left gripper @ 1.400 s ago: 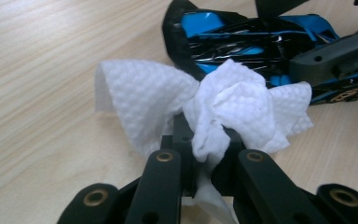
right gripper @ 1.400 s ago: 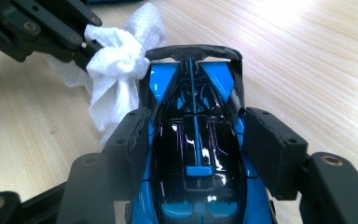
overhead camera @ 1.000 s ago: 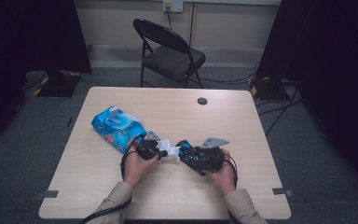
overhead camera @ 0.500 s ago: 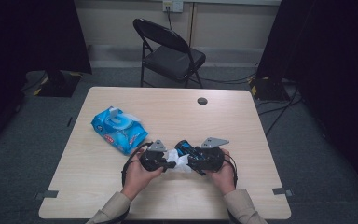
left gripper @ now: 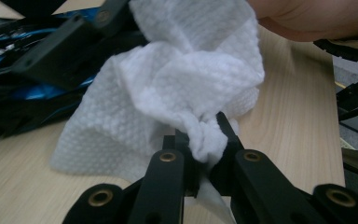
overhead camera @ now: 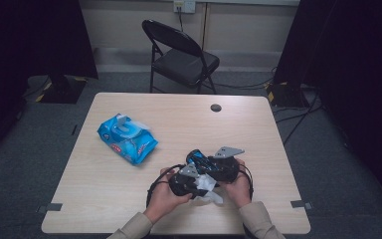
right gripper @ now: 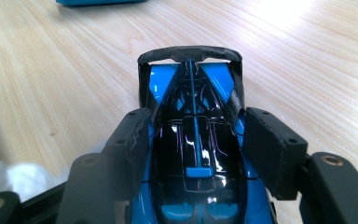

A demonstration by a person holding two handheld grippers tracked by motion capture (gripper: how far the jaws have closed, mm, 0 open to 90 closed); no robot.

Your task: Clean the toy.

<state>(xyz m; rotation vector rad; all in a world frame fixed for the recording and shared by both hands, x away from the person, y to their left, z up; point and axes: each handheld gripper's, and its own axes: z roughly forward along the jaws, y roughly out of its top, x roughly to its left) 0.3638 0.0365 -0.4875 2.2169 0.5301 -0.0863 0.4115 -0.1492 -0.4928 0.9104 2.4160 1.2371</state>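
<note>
Low in the frame's centre, your left gripper [overhead camera: 195,185], clamped on a crumpled white wipe [left gripper: 177,88], sits just left of the blue toy car [right gripper: 196,154] pinched lengthwise by your right gripper [overhead camera: 214,168].

dim room, lit table [overhead camera: 179,129], glare in right gripper view.

A pale wooden worktop [overhead camera: 129,199] stands on grey carpet, with a black folding chair [overhead camera: 181,55] behind its far edge. A blue pack of wipes [overhead camera: 127,138] lies on the left half. Near the front edge, two hands hold the left gripper [overhead camera: 191,181] and the right gripper [overhead camera: 219,167] close together, a crumpled white wipe [overhead camera: 210,188] and a small blue toy car [overhead camera: 198,159] between them.
</note>
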